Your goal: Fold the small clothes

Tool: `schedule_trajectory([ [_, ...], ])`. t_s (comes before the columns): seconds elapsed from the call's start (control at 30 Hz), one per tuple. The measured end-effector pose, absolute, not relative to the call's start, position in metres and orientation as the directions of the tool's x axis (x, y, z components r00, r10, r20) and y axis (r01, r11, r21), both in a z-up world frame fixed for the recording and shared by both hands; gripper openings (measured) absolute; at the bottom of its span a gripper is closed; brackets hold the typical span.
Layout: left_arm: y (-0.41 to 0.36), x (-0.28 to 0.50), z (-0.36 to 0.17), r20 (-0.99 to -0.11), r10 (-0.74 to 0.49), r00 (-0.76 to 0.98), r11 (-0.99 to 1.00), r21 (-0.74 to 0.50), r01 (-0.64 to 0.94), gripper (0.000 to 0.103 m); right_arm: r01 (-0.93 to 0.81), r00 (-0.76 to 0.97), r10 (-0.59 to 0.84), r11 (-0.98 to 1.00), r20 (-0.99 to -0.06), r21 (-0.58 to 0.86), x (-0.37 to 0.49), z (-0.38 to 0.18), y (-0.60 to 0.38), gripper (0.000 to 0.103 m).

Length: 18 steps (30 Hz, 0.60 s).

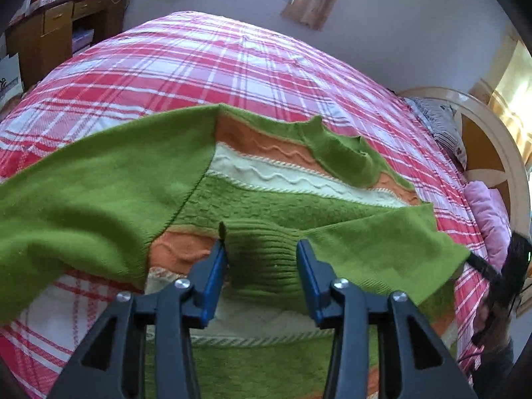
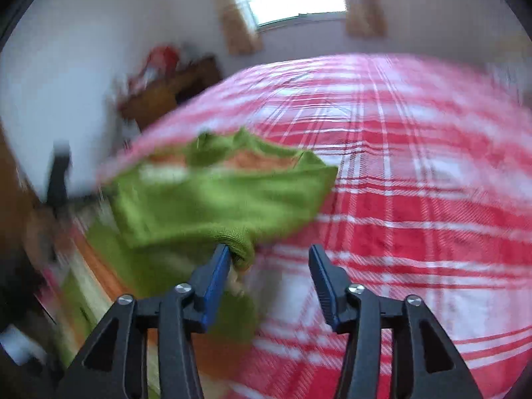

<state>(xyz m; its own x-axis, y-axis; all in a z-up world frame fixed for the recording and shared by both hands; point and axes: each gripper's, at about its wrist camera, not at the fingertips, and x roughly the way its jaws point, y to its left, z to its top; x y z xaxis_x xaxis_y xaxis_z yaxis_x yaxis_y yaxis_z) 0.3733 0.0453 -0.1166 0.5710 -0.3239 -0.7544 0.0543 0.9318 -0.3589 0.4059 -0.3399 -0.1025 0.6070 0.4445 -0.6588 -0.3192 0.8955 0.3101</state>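
Green sweater (image 1: 266,199) lies beneath the spread left gripper (image 1: 262,252).

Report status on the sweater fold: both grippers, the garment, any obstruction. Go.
Left gripper open, ribbed cuff between its jaws. Right gripper open, right sleeve cuff against one finger, view blurred. Green striped sweater on plaid bed, sleeves folded inward. Nothing in the way.

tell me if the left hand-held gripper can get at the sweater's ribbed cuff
Probably yes: the left hand-held gripper is open with the ribbed cuff of the green sweater lying right between its fingertips, nothing covering it.
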Motion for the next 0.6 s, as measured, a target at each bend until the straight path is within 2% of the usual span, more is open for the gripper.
schedule_trajectory([
  [0.1, 0.045, 0.375, -0.123, -0.761, -0.323, 0.563, 0.929, -0.368, 0.036, 0.045, -0.254, 0.543, 0.553, 0.825, -0.632, 0.504, 0.451, -0.113, -0.345, 0.055],
  [0.2, 0.042, 0.372, -0.126, -0.762, -0.306, 0.570, 0.937, -0.347, 0.039, 0.046, -0.158, 0.508, 0.614, 0.756, -0.604, 0.635, 0.479, -0.124, -0.355, 0.055],
  [0.27, 0.039, 0.369, -0.127, -0.762, -0.295, 0.576, 0.945, -0.323, 0.056, 0.047, -0.184, 0.442, 0.684, 0.702, -0.580, 0.688, 0.481, -0.126, -0.357, 0.055],
  [0.37, 0.037, 0.366, -0.126, -0.759, -0.289, 0.584, 0.951, -0.295, 0.088, 0.047, -0.279, 0.411, 0.645, 0.761, -0.644, 0.585, 0.459, -0.118, -0.355, 0.055],
  [0.43, 0.036, 0.367, -0.124, -0.754, -0.278, 0.595, 0.956, -0.279, 0.093, 0.047, -0.219, 0.443, 0.584, 0.806, -0.680, 0.550, 0.458, -0.120, -0.367, 0.055],
  [0.53, 0.040, 0.369, -0.117, -0.729, -0.222, 0.648, 0.965, -0.261, 0.037, 0.047, -0.162, 0.513, 0.540, 0.825, -0.668, 0.542, 0.470, -0.119, -0.376, 0.055],
  [0.6, 0.044, 0.370, -0.114, -0.716, -0.226, 0.660, 0.958, -0.284, 0.020, 0.047, -0.147, 0.539, 0.530, 0.824, -0.655, 0.547, 0.488, -0.119, -0.370, 0.055],
])
